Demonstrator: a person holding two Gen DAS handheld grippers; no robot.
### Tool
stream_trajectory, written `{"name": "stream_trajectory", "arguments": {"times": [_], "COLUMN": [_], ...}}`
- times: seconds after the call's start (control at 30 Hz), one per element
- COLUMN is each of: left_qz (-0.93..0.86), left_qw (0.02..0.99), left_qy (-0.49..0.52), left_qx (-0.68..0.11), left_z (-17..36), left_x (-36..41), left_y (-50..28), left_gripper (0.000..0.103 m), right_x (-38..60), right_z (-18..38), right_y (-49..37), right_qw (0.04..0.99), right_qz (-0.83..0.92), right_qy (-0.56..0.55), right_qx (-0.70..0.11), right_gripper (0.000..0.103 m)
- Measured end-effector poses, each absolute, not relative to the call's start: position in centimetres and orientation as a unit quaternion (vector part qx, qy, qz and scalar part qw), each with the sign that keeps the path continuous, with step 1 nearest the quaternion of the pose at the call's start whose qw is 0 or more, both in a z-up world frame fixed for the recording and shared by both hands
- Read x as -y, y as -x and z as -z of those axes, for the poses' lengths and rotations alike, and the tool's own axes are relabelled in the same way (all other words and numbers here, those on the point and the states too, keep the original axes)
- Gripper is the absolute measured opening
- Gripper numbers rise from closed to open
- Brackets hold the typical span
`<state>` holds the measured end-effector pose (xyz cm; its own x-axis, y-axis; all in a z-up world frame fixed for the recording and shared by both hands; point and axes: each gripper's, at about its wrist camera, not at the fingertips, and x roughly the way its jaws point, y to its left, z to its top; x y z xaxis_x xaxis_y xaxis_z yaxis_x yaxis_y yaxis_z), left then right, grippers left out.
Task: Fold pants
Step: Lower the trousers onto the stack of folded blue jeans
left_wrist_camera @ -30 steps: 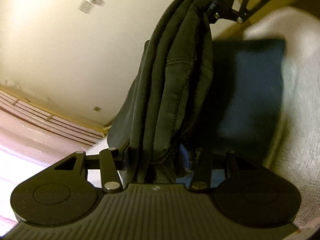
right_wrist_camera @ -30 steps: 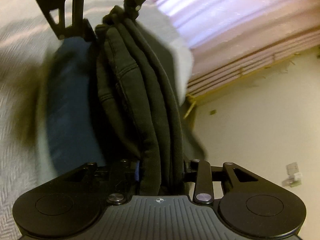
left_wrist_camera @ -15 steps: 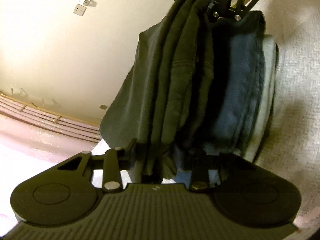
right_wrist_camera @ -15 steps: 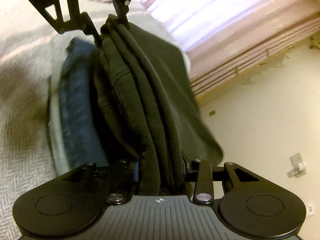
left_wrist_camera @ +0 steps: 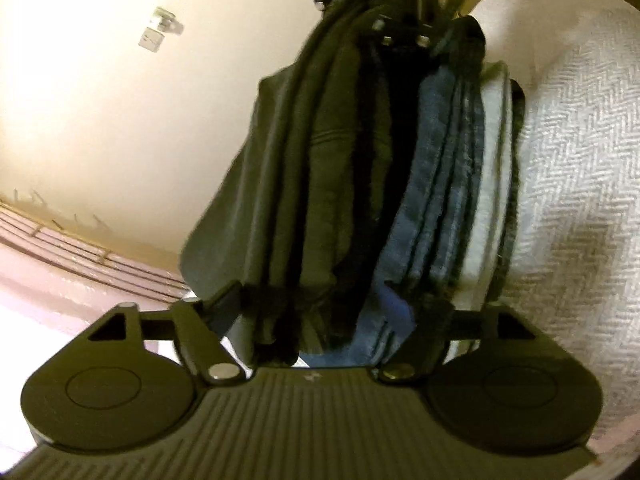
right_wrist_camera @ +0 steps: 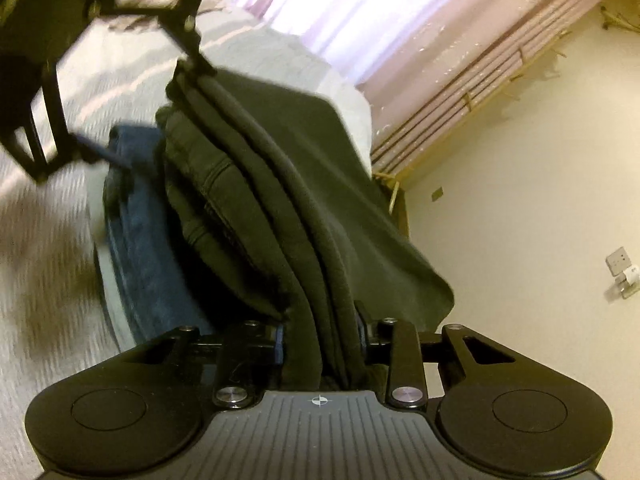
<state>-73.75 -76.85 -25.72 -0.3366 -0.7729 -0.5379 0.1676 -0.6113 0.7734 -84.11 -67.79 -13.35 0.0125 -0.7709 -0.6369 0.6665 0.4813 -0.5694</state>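
The folded dark olive pants (left_wrist_camera: 320,160) stretch between my two grippers, beside a stack of folded blue jeans (left_wrist_camera: 436,184). My left gripper (left_wrist_camera: 336,320) is opening. Its fingers stand wide apart, and both the pants' end and the jeans' edge lie between them unpressed. In the right wrist view the left gripper (right_wrist_camera: 160,114) shows spread at the pants' far end. My right gripper (right_wrist_camera: 320,352) is closing, its jaws pressing the thick folded edge of the pants (right_wrist_camera: 280,184). From the left wrist view the right gripper (left_wrist_camera: 360,12) shows at the top.
A white herringbone bed cover (left_wrist_camera: 568,160) lies under the stack, which includes a pale grey garment (left_wrist_camera: 492,184). A cream wall with a socket (right_wrist_camera: 620,264) and a pink curtain (right_wrist_camera: 400,20) lie beyond the bed's edge.
The left jaws, shut on the pants' end earlier, have spread wide. The pants have come down against the blue jeans stack. The right wrist view has tilted and risen.
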Motion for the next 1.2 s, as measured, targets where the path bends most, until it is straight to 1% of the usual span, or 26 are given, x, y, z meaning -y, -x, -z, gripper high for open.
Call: {"name": "stream_trajectory", "arguments": {"times": [0.03,0.17,0.3,0.4,0.43,0.47,0.57,0.63,0.7,0.8,0.9,1.03,1.07,1.13,1.2], "left_qz": [0.755,0.756,0.744,0.741,0.74,0.738,0.728,0.718,0.712,0.717,0.72,0.731,0.729,0.732,0.733], "left_qw": [0.317,0.336,0.335,0.321,0.318,0.316,0.316,0.334,0.351,0.344,0.334,0.342,0.338,0.331,0.334], "left_qy": [-0.48,-0.464,-0.464,-0.475,-0.476,-0.478,-0.484,-0.485,-0.488,-0.499,-0.501,-0.487,-0.491,-0.495,-0.493], "left_qx": [0.316,0.317,0.346,0.349,0.352,0.356,0.369,0.372,0.364,0.343,0.346,0.335,0.339,0.332,0.33], "left_z": [25.7,25.2,25.7,25.7,25.6,25.4,23.8,22.3,21.5,23.2,25.8,25.6,25.7,25.1,24.8], "left_x": [77.0,78.2,79.5,80.0,80.1,80.1,80.6,80.6,80.0,78.7,78.2,78.4,78.3,78.0,77.8], "left_y": [74.1,76.0,76.8,76.3,76.2,76.1,75.7,75.4,75.0,75.0,74.6,75.2,75.3,75.5,75.6], "left_gripper": [0.081,0.085,0.085,0.065,0.05,0.045,0.04,0.039,0.039,0.039,0.039,0.04,0.04,0.04,0.04], "right_x": [68.1,68.6,68.1,68.0,68.3,67.7,67.4,67.1,67.2,66.3,66.9,66.1,65.9,65.7,65.3], "right_z": [12.5,10.2,10.5,12.2,13.8,14.3,13.9,14.2,15.3,17.6,17.3,18.3,18.5,18.9,20.2], "right_y": [84.2,84.4,84.3,84.2,83.5,83.3,82.7,82.5,82.5,83.1,82.9,83.5,82.4,82.6,82.5], "right_qw": [0.714,0.72,0.718,0.714,0.714,0.714,0.724,0.729,0.728,0.714,0.706,0.702,0.703,0.707,0.702], "right_qz": [0.509,0.512,0.505,0.499,0.497,0.498,0.499,0.492,0.48,0.459,0.471,0.466,0.467,0.463,0.45], "right_qy": [0.037,0.016,0.024,0.044,0.057,0.072,0.105,0.115,0.122,0.135,0.133,0.136,0.136,0.135,0.15], "right_qx": [-0.479,-0.468,-0.478,-0.49,-0.49,-0.487,-0.465,-0.462,-0.475,-0.511,-0.511,-0.521,-0.519,-0.517,-0.531], "right_gripper": [0.029,0.028,0.028,0.028,0.028,0.028,0.027,0.027,0.027,0.027,0.027,0.027,0.027,0.029,0.035]}}
